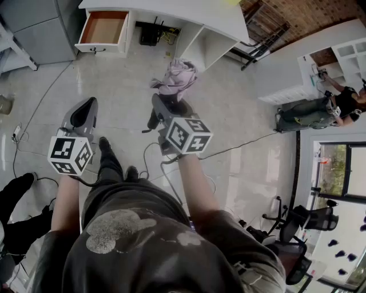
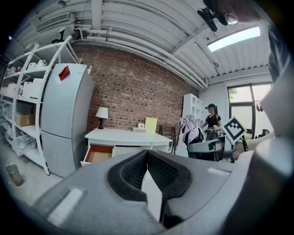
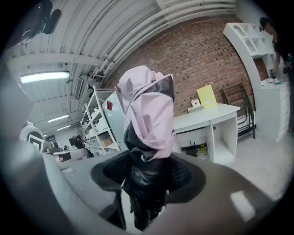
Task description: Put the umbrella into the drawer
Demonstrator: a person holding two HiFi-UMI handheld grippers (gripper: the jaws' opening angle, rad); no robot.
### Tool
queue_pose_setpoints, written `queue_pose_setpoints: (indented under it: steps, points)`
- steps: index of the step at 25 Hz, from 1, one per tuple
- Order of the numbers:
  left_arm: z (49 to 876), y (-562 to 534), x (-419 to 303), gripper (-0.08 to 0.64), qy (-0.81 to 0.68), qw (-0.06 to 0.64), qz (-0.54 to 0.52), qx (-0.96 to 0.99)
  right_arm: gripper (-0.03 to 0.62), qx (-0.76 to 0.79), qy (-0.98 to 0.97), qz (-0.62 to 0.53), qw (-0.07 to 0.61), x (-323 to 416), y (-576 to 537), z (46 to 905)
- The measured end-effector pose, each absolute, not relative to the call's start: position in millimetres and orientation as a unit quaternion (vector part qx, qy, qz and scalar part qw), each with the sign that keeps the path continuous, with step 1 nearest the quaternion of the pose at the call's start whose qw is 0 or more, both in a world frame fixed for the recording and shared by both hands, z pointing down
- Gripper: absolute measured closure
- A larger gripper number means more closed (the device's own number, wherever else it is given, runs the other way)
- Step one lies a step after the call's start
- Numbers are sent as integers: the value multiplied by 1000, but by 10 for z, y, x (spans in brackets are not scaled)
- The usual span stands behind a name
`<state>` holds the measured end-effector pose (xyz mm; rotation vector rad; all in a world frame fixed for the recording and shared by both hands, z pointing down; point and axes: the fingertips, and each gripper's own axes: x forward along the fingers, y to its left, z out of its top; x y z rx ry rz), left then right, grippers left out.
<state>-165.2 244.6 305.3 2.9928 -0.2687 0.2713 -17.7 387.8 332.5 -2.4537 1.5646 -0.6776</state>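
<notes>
A folded pink umbrella (image 1: 175,79) with black lining stands up out of my right gripper (image 1: 166,106), whose jaws are shut on its dark lower part. In the right gripper view the umbrella (image 3: 148,108) fills the middle, pinched between the black pads of the right gripper (image 3: 147,172). My left gripper (image 1: 86,110) hangs to the left of it, holding nothing; its pads meet at the tip of the left gripper (image 2: 147,152). The open wooden-bottomed drawer (image 1: 103,28) sits in the white desk (image 1: 171,12) ahead, and the same drawer (image 2: 98,153) shows in the left gripper view.
A grey fridge (image 2: 64,119) stands left of the desk, with white shelving (image 2: 23,105) beyond it. Cables (image 1: 240,146) run over the tiled floor. A person (image 1: 320,109) works at white shelves to the right. Office chairs (image 1: 309,220) stand at the lower right.
</notes>
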Motion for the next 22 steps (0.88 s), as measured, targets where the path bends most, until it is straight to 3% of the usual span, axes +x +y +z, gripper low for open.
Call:
queue_pose_setpoints:
  steps: [22]
  points:
    - [3001,2676,-1790,549,-97,56,91,990,357,-820,510,-239,102,-176,4228,3341]
